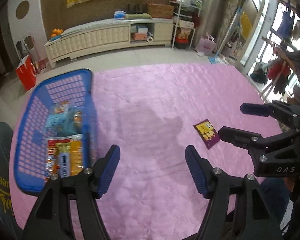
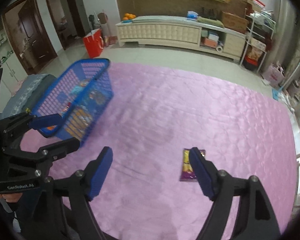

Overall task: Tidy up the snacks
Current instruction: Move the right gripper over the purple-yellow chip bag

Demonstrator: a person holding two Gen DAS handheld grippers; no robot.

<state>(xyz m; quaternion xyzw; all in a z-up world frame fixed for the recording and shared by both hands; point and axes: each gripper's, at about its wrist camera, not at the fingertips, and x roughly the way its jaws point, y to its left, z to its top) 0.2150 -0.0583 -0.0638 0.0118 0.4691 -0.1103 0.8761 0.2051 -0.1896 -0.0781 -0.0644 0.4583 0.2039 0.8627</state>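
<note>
Just above the pink blanket [image 2: 190,104], the right gripper [image 2: 151,172] hovers with jaws wide and empty, its right finger overlapping the flat purple snack packet [image 2: 185,167]. The left gripper [image 1: 153,170] is likewise spread, holding nothing. Farther left stands the blue basket [image 1: 32,108], already holding packets. Risk: the thin packet may slide on plush fabric, or the fingers pinch blanket instead.
</note>
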